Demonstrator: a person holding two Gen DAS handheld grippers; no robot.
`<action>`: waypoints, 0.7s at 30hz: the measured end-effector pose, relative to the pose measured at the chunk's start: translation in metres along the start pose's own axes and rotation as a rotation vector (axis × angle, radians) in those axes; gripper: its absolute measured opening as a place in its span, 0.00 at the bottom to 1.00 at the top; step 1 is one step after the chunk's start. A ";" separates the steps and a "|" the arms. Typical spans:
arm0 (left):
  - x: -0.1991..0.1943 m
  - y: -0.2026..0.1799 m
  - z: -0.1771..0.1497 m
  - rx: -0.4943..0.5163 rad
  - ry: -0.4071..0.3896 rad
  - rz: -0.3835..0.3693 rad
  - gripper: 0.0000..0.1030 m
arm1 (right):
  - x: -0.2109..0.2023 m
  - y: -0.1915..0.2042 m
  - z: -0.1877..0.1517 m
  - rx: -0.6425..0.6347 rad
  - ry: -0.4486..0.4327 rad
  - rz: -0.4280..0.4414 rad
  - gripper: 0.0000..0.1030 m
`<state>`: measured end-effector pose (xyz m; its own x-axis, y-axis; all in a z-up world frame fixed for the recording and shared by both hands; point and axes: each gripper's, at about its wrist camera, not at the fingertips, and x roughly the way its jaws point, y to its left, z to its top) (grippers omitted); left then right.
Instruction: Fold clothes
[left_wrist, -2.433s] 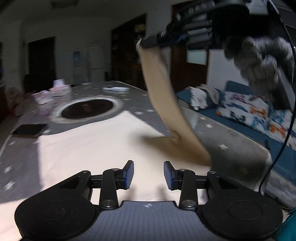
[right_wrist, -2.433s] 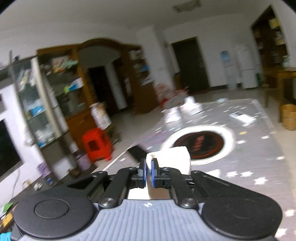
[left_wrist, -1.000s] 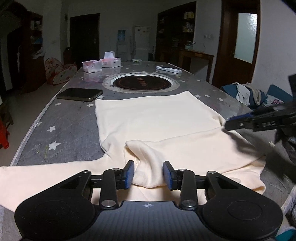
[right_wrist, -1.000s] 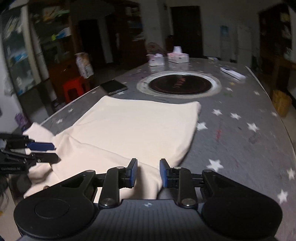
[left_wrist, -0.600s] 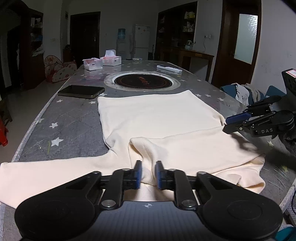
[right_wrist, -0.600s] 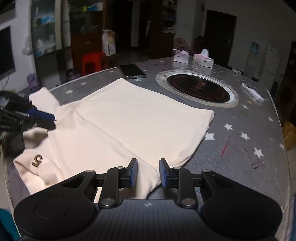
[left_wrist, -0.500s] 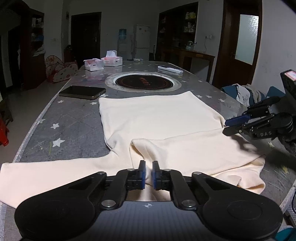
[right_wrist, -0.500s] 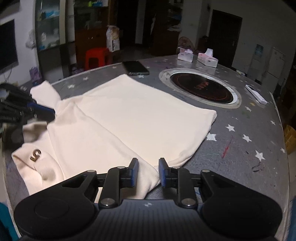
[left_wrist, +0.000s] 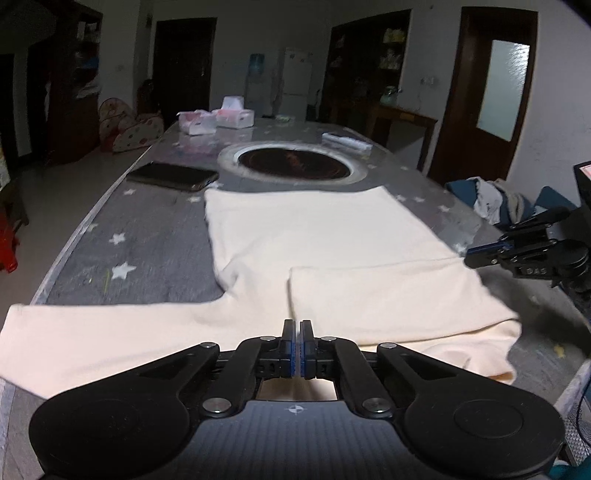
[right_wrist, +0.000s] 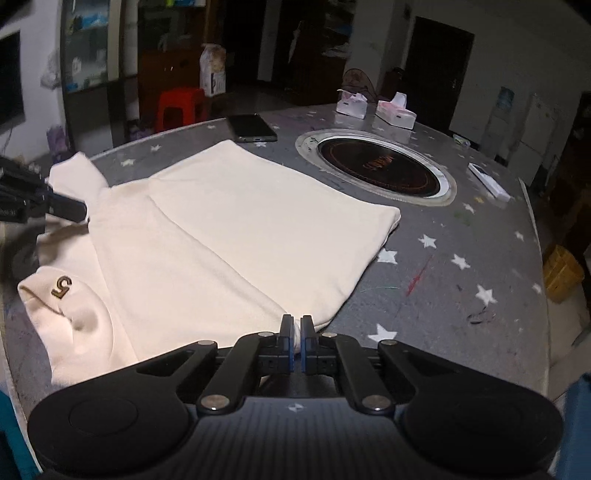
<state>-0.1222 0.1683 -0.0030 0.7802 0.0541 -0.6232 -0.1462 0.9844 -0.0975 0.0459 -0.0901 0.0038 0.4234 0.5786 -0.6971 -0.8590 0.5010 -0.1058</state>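
A cream long-sleeved top (left_wrist: 317, 236) lies flat on the grey star-patterned table (left_wrist: 147, 240). One sleeve is folded across its body; the other sleeve (left_wrist: 96, 332) stretches out to the left. My left gripper (left_wrist: 297, 349) is shut on the top's near edge. In the right wrist view the top (right_wrist: 236, 221) shows a small gold mark (right_wrist: 62, 286) near the collar. My right gripper (right_wrist: 295, 343) is shut on a pinch of the top's near corner. It also shows at the right edge of the left wrist view (left_wrist: 480, 256).
A round black hotplate (left_wrist: 291, 164) is set into the table beyond the top. A dark phone (left_wrist: 171, 176) lies at the left, tissue boxes (left_wrist: 218, 120) at the far end, a white remote (left_wrist: 345, 142) at the right. A red stool (right_wrist: 179, 109) stands beside the table.
Both grippers have closed on the top's near edge: the left one first, the right one in the last half second. Earlier the right gripper laid the sleeve across the body and let go.
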 end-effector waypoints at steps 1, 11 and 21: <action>0.000 0.001 -0.001 0.005 0.005 0.007 0.02 | -0.001 0.000 0.000 0.006 -0.005 -0.005 0.05; 0.000 -0.014 0.006 0.023 -0.040 -0.046 0.05 | -0.025 0.020 0.004 0.027 -0.073 0.084 0.12; -0.011 0.008 -0.007 -0.064 -0.057 0.062 0.41 | -0.015 0.027 -0.009 0.086 -0.032 0.106 0.24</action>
<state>-0.1363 0.1741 -0.0023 0.8012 0.1261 -0.5849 -0.2328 0.9662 -0.1106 0.0139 -0.0904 0.0050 0.3416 0.6509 -0.6779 -0.8722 0.4883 0.0293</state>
